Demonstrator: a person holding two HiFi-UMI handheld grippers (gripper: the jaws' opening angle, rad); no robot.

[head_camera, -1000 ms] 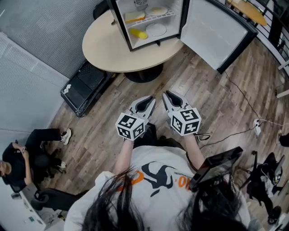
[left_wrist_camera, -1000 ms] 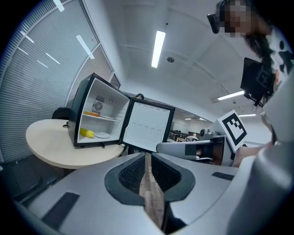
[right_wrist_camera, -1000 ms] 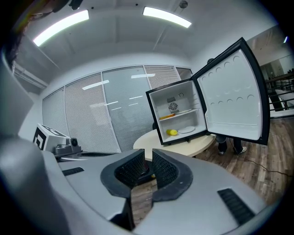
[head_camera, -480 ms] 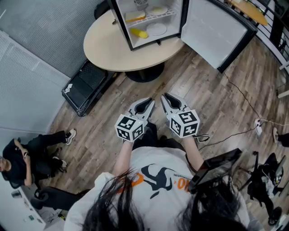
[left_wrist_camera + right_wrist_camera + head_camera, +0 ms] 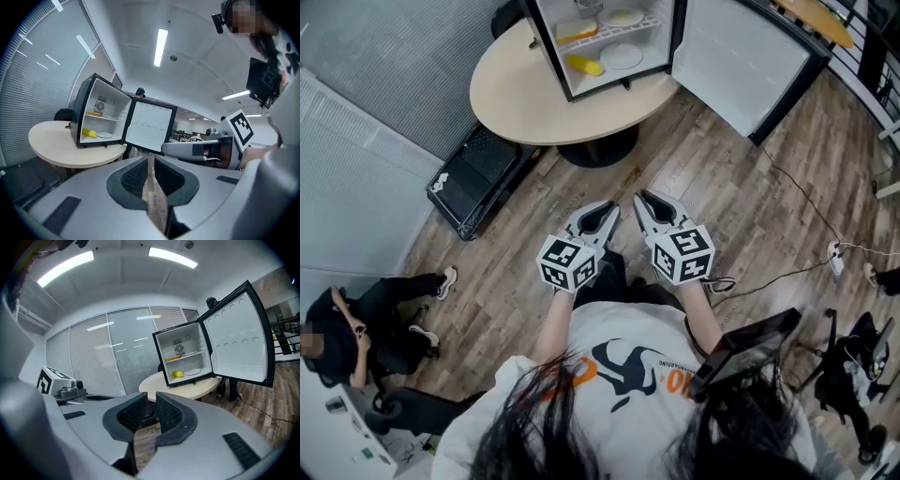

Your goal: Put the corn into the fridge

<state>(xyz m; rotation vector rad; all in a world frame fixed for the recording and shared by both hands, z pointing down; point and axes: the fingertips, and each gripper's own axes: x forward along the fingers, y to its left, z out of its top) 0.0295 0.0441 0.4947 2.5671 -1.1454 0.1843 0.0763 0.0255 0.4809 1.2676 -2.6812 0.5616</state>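
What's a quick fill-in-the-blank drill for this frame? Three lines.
The mini fridge on the round table has its door ____.
The corn lies on the fridge's ____ level, beside a white plate.
The left claw and right claw are both shut, holding ____.
Missing: open; bottom; nothing.

grey left gripper [image 5: 607, 208] and right gripper [image 5: 643, 200], black-and-white marker cubes [image 5: 569, 263]; ahead, yellow corn [image 5: 584, 66] in a black, white-lined fridge [image 5: 727, 61] on a beige table [image 5: 516, 94]; brown wood-grain floor [image 5: 741, 206] below.

A round beige table [image 5: 516, 103] stands on wood-plank floor [image 5: 741, 206], grey blinds [image 5: 93, 357] beside, strip lights [image 5: 160, 47] overhead.
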